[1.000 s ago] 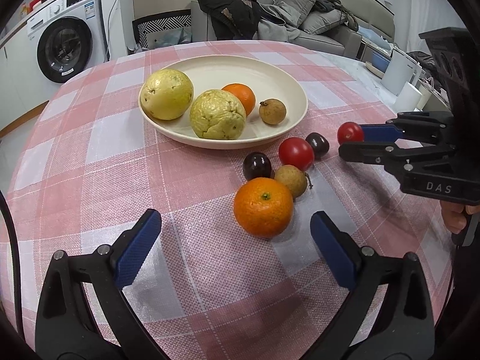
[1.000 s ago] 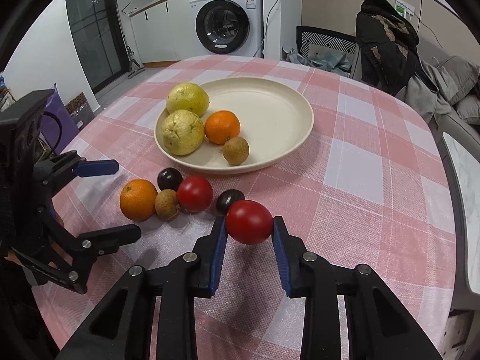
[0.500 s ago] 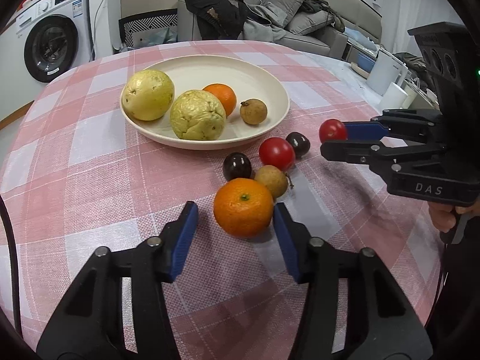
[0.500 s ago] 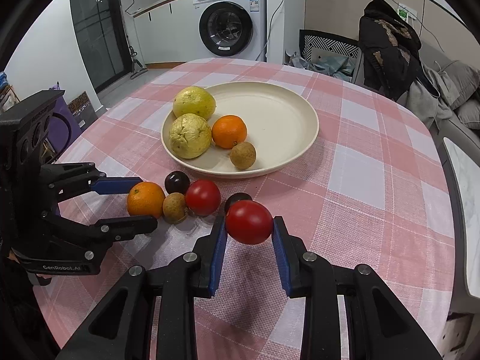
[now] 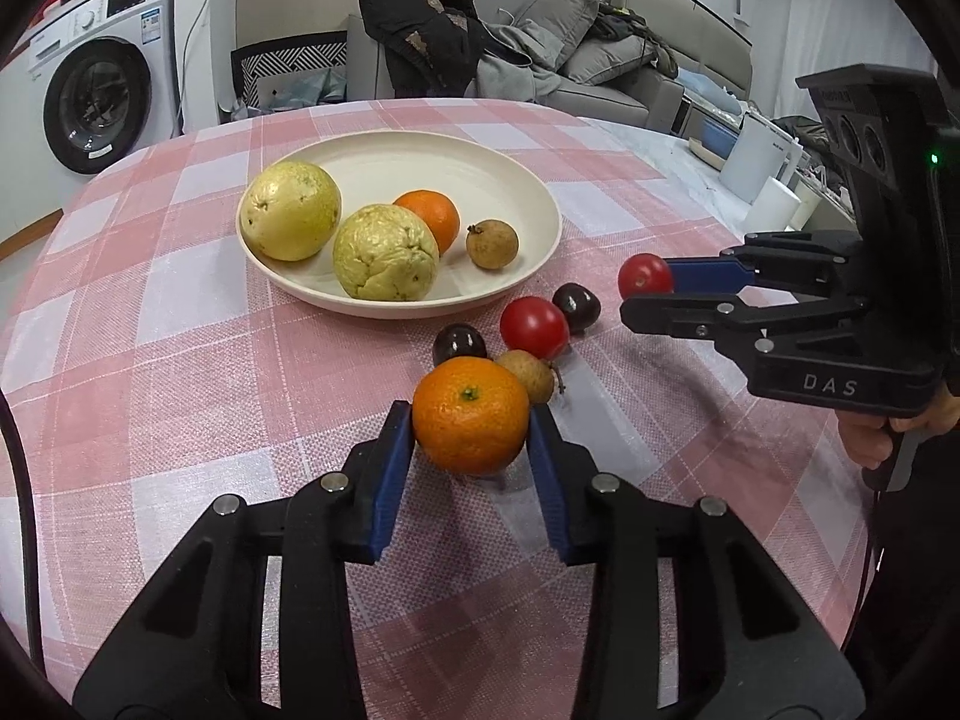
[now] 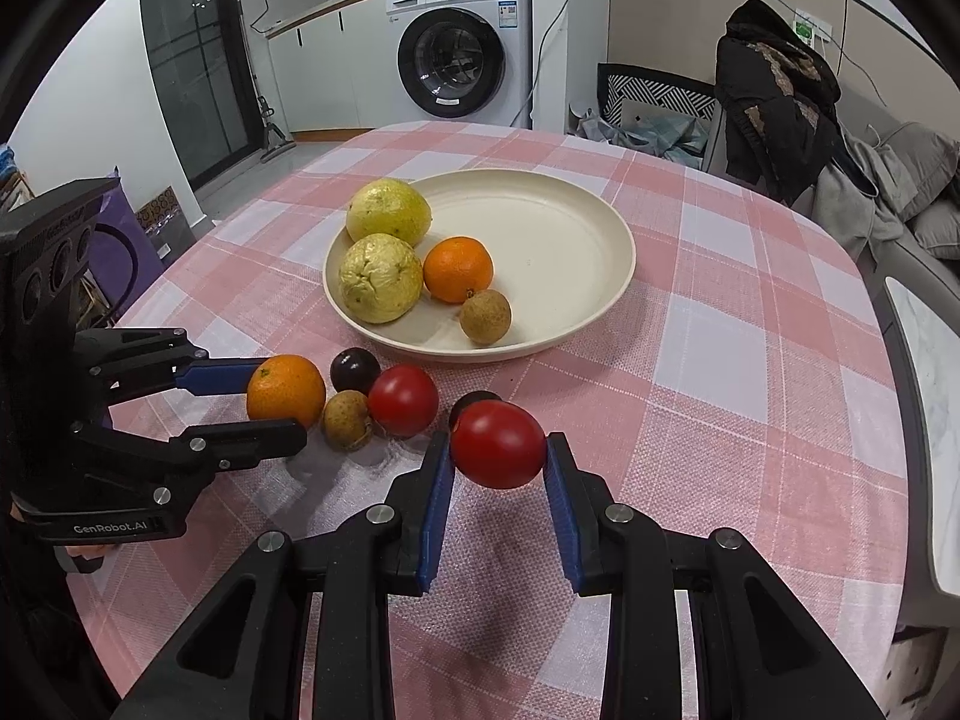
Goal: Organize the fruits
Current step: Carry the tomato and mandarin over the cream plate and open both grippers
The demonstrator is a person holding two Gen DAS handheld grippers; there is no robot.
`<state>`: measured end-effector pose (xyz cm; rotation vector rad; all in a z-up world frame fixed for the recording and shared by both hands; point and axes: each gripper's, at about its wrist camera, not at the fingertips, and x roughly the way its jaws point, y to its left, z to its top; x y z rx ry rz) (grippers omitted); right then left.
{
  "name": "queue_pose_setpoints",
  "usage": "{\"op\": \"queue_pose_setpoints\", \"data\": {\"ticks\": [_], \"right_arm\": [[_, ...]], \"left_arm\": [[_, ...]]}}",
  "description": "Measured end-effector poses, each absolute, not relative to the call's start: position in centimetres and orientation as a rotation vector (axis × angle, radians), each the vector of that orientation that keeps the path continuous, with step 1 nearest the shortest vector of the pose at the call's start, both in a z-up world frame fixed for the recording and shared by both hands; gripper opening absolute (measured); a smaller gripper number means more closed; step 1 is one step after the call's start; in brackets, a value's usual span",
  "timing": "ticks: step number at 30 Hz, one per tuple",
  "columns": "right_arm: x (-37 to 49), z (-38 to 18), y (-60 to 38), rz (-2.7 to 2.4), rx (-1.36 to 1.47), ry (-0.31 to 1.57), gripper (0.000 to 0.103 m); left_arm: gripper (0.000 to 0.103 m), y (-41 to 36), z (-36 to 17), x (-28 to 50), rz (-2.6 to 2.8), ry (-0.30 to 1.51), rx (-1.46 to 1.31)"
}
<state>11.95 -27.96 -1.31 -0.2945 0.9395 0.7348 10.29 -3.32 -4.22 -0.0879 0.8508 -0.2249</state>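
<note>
Pink-and-white check cloth covers the table [image 6: 750, 324]; the cream plate [image 6: 570, 240] sits toward its far edge, away from you.

Your left gripper [image 5: 471, 429] angles down toward the cloth. Its jaws have just been closing, and both blue pads now press the sides of the loose orange [image 5: 471, 423], low over the cloth near the near edge. From the right wrist view the same gripper [image 6: 273, 399] reaches in level from the left, its fingers lying one above the other with the orange [image 6: 285, 390] between them.

Your right gripper [image 6: 497, 450] also tilts downward, clamped on a red tomato [image 6: 497, 444] that hangs clear of the cloth. In the left wrist view it [image 5: 645, 288] comes in sideways from the right edge, tomato [image 5: 645, 276] at its tip; part of your hand [image 5: 888, 438] shows under its black body.

Loose on the cloth, between the plate and you:
- a second tomato [image 6: 403, 399]
- a brown longan [image 6: 347, 420] just beside the held orange
- a dark plum [image 6: 355, 369] behind them
- another dark plum [image 5: 576, 306], half hidden behind the held tomato in the right wrist view

In the plate, on its left side: two yellow-green guavas [image 6: 381, 276], touching; a small orange [image 6: 458, 269]; a longan [image 6: 486, 316] at the near rim.
</note>
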Motion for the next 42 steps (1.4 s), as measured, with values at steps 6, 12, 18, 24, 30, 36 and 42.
{"op": "queue_pose_setpoints", "data": {"ticks": [6,12,18,24,30,36,42], "right_arm": [[12.0,-0.4,-28.3,0.734,-0.260,0.902,0.032],[12.1,0.5,-28.6,0.731,-0.212,0.863,0.032],[12.2,0.9,-28.4,0.726,-0.171,0.837,0.032],[12.4,1.0,-27.9,0.727,-0.148,0.827,0.032],[13.1,0.8,-27.6,0.720,-0.105,0.813,0.032],[14.9,0.5,-27.9,0.674,-0.032,0.824,0.032],[16.0,0.3,-27.9,0.639,-0.018,0.836,0.032]], "left_arm": [[0.035,-3.0,-2.9,9.7,-0.215,0.796,-0.083],[0.035,-2.4,-1.5,9.3,-0.181,0.740,-0.073],[0.035,-1.7,-0.7,9.6,-0.165,0.723,-0.087],[0.035,-0.7,0.2,10.5,-0.143,0.704,-0.105],[0.035,-0.5,1.2,11.9,-0.124,0.677,-0.093],[0.035,-0.6,2.0,13.8,-0.110,0.656,-0.069],[0.035,-0.7,2.0,15.7,-0.101,0.649,-0.052]]}}
